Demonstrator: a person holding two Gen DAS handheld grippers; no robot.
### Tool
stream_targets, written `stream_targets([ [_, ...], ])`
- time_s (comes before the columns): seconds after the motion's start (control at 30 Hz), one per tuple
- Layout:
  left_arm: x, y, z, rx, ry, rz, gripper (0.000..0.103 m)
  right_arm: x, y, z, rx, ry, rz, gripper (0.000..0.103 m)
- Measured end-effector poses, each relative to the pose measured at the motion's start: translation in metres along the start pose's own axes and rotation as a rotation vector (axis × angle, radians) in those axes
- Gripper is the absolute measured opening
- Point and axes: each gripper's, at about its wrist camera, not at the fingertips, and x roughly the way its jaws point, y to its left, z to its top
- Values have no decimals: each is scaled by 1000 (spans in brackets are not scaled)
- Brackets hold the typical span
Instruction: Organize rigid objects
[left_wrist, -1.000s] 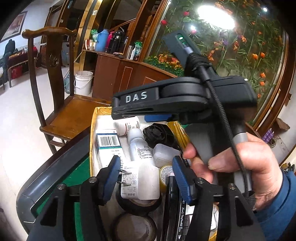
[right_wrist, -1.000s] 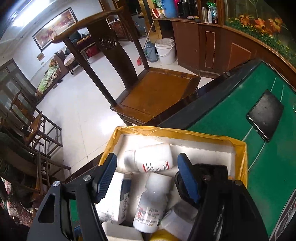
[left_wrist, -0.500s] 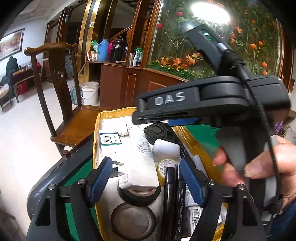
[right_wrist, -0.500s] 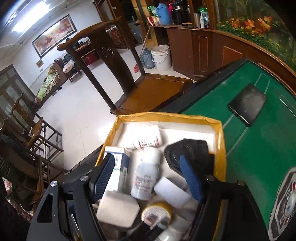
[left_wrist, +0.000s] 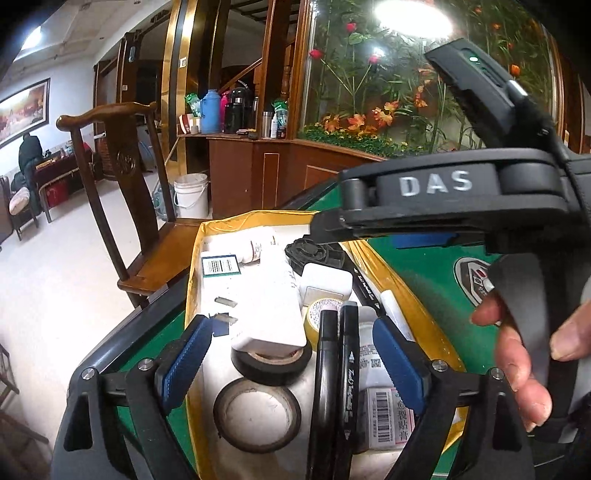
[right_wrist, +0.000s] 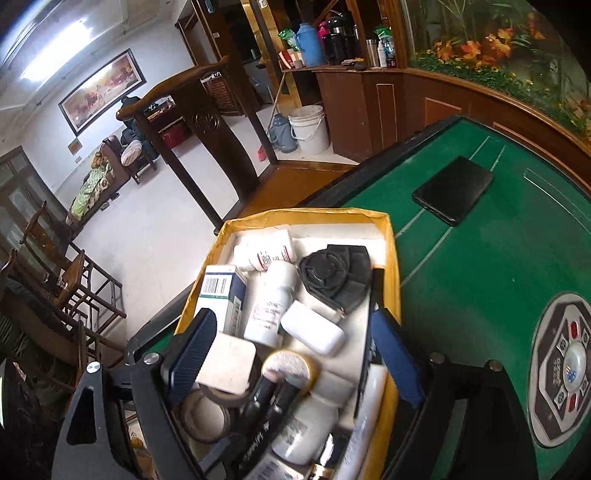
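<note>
Here, a yellow box (right_wrist: 388, 236) packed with small rigid things is seen on the green counter (right_wrist: 480, 266), at its near-left edge by a wooden chair (left_wrist: 122, 192). Both grippers are held above the box, empty: the left gripper (left_wrist: 291, 354) has its jaws apart and opening over two tape rolls (left_wrist: 258, 413), a white charger (left_wrist: 266, 306) and two black markers (left_wrist: 336, 376), with nothing pressed between the pads; the right gripper (right_wrist: 295, 350) likewise has its jaws apart and opening, with a white block (right_wrist: 227, 363) and a round yellow tin (right_wrist: 290, 371) below them but not gripped. At the far end of the box lie white bottles (right_wrist: 271, 302), a carton (right_wrist: 221, 295) with a barcode and a black fan (right_wrist: 336, 275). A black phone (right_wrist: 454, 194) lies well apart on the far counter. The step in hand is judged to be a choosing step between picks: the items are gathered in the box, and no piece is being carried. For the next move, one thing on top of the pile should be singled out, the jaws lined up across its narrow side, and the gripper lowered without the neighbours being knocked. The markers and the charger, lying uppermost, are judged the easiest to take; the rolls beneath are partly covered.
</note>
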Motion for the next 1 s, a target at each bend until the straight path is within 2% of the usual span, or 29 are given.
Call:
stream_targets([
  [0.37, -16, -7, -11, 27, -37, 79, 98, -46, 0, -34, 9, -88, 7, 99],
  [0.6, -34, -8, -22, 31, -85, 177, 102, -90, -5, -78, -4, -198, -34, 99],
  [0.7, -44, -10, -25, 65, -86, 211, 102, -114, -14, -104, -10, -259, -39, 100],
  [0.83, -60, -18, -34, 126, -107, 246, 102, -125, -23, -136, -34, -286, -43, 101],
  [1.0, -78, -28, -50, 172, -106, 280, 102, -117, -31, -162, -48, -264, -48, 101],
])
